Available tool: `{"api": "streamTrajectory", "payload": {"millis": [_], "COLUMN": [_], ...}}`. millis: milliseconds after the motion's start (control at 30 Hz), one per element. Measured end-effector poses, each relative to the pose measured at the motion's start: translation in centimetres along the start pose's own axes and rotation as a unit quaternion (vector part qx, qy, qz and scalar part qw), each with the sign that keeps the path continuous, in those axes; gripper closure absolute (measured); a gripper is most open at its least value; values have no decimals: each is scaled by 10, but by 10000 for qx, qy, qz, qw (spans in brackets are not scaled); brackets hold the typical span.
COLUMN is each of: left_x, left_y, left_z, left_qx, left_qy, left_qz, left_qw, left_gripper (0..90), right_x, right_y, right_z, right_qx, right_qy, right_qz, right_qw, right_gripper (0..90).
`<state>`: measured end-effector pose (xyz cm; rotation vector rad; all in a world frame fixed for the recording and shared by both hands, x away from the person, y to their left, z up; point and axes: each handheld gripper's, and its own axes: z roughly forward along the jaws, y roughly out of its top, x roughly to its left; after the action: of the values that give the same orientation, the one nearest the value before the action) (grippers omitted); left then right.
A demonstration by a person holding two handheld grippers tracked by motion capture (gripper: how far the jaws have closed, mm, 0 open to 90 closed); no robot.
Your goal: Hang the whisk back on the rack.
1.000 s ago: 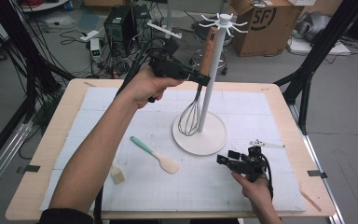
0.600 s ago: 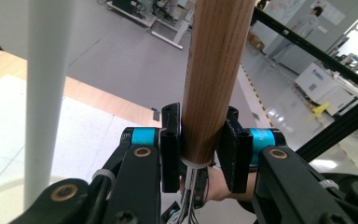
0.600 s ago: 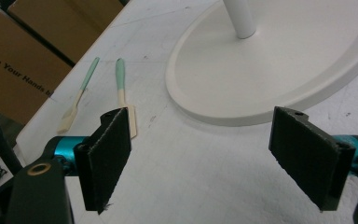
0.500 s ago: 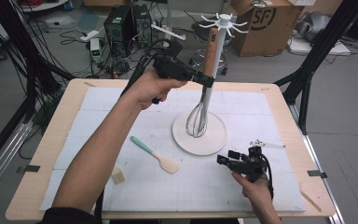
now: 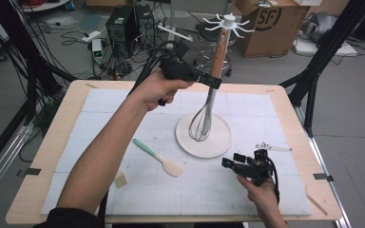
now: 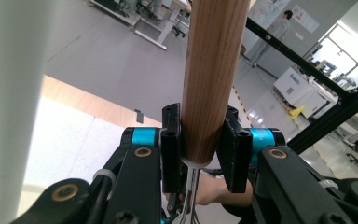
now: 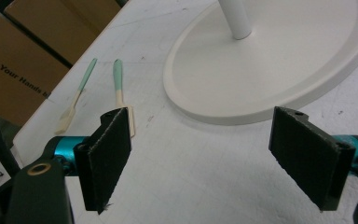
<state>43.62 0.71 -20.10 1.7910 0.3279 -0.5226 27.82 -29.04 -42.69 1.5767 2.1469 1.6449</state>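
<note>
A whisk with a wooden handle [image 5: 217,53] and wire loops [image 5: 201,122] hangs upright over the white stand's round base [image 5: 221,142]. My left gripper [image 5: 213,81] is shut on the lower end of the handle [image 6: 210,79], just above the wires. The handle's top reaches up near the hooks of the stand's head [image 5: 228,21]. The stand's white pole [image 6: 17,93] rises blurred close beside the left gripper [image 6: 200,154]. My right gripper [image 5: 232,160] rests low over the mat near the front right. In its own view the right gripper [image 7: 200,156] is open and empty, facing the base [image 7: 279,70].
A mint-handled spatula [image 5: 158,157] lies on the white mat left of the base, with a small wooden piece [image 5: 120,179] nearer the front. The right gripper view shows that spatula [image 7: 120,91] and a second mint-handled tool [image 7: 77,100]. A small white part [image 5: 271,147] lies right of the base.
My left gripper has carried the whisk a little to the right, closer to the stand's pole, and the whisk now hangs straighter. The right gripper has stayed put.
</note>
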Motion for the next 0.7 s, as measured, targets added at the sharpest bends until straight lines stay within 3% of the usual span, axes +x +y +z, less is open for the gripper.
{"api": "streamTrajectory", "payload": {"millis": [300,500,633,700], "left_x": [1,1,3,7], "left_y": [2,1,-2,-5], "left_z": [-4,-4,-2,-3], "left_qx": [-48,-37,-7,-55], "left_qy": [559,617,786,750], "left_qz": [181,251,222,201], "left_qw": [9983,9978,9967,9970], "left_gripper": [714,711,689,679], "right_x": [-1,-1,-1,0], "right_y": [-1,-1,-1,-1], "right_z": [0,0,0,-1], "right_qx": [3,5,-7,-23], "right_qy": [-8,-24,-8,-24], "right_qz": [10,10,5,12], "right_qw": [10000,10000,10000,10000], "right_gripper": [197,197,197,197]}}
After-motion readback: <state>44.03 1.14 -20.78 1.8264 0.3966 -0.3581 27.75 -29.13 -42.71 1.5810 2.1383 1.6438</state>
